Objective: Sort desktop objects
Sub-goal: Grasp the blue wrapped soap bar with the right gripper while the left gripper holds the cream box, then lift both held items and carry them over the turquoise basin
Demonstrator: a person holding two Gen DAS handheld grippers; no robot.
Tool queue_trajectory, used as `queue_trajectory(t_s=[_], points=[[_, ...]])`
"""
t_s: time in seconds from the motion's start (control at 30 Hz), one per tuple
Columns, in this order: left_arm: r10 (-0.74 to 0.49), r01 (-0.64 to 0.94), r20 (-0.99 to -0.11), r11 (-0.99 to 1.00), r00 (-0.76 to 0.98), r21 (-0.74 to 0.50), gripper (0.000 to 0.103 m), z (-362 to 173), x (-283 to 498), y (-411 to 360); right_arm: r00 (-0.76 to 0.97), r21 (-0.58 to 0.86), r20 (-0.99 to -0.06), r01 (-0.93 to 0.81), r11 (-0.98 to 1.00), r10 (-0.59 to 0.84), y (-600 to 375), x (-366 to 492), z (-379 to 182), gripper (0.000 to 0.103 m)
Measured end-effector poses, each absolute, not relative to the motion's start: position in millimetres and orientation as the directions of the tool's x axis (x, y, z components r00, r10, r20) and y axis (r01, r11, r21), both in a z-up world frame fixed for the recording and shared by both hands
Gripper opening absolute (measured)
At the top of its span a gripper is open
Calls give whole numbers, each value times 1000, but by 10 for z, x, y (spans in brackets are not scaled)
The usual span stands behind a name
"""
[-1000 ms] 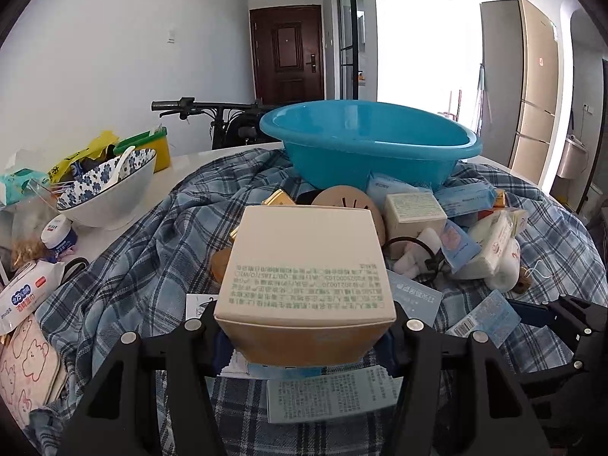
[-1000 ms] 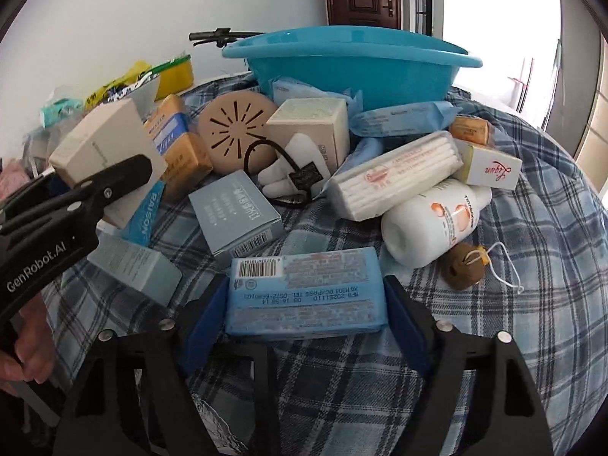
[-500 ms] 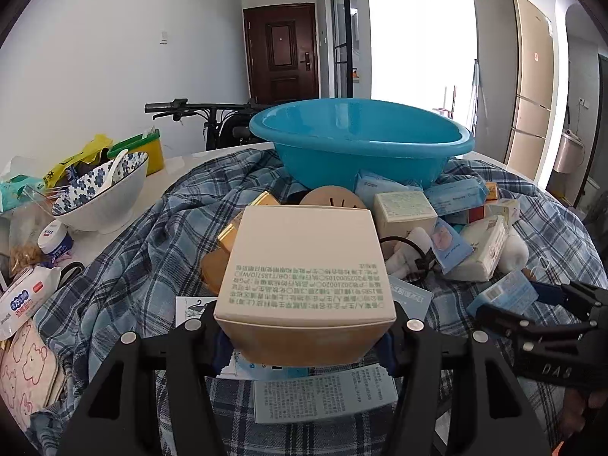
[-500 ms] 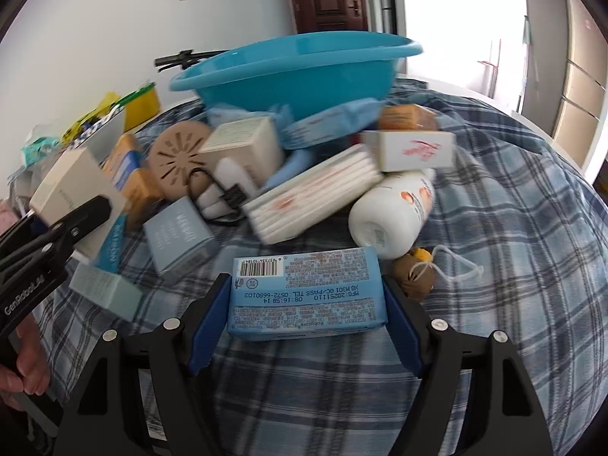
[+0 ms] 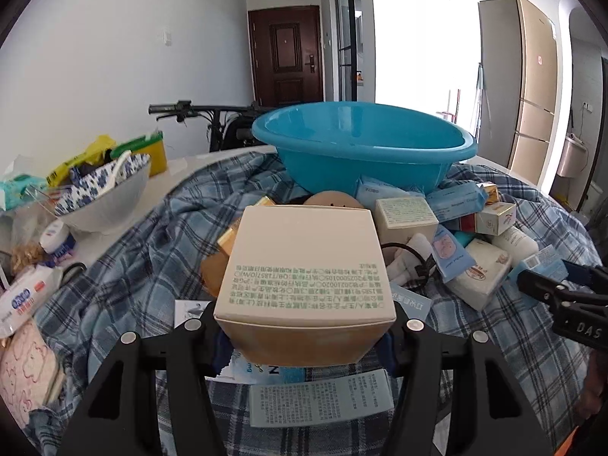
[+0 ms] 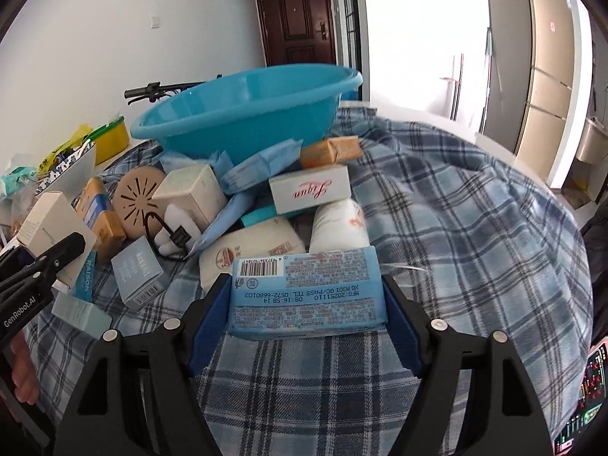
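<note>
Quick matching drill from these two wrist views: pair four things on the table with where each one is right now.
Things:
1. beige box
2. light blue pack
3. blue basin
4. patterned bowl

Places:
A. behind the pile, on the plaid cloth
B. in the right gripper
C. off the cloth, at the left
D. in the left gripper

Pairs: 1-D, 2-B, 3-A, 4-C

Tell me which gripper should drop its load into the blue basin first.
Probably the left. The left gripper holds its beige box straight in front of the blue basin. The right gripper, shut on the blue pack, sees the basin off to its left, beyond the pile.
</note>
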State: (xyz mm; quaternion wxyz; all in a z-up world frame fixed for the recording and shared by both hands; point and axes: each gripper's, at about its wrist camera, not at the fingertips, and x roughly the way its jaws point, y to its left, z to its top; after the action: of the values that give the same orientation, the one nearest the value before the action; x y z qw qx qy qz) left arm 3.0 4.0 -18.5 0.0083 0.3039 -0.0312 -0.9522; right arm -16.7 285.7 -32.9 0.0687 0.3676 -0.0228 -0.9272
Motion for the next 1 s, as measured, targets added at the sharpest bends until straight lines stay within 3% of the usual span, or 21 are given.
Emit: queue_trajectory(t_s=[0.1,0.43,0.67,1.0], points=[[-73,16,-547,-994,-834,108,61,-173,56,76,-726,103,-670,116,-988,-155,2847,-166,-292,74],[-6,-18,-583,-999,-812,35,61,-166,45,27,-729,85,-665,141,-986,-162,2744,-197,-255,74],[-24,-9,-537,-998,-844,59,61,-9,48,43,-758,67,-631,159,-985,-166,2647,-245,-89,74],[-1,-33,-446,-997,-895,68,61,469,-69,173,-841,48,-494,229,-972,-223,2510,-203,509,74]])
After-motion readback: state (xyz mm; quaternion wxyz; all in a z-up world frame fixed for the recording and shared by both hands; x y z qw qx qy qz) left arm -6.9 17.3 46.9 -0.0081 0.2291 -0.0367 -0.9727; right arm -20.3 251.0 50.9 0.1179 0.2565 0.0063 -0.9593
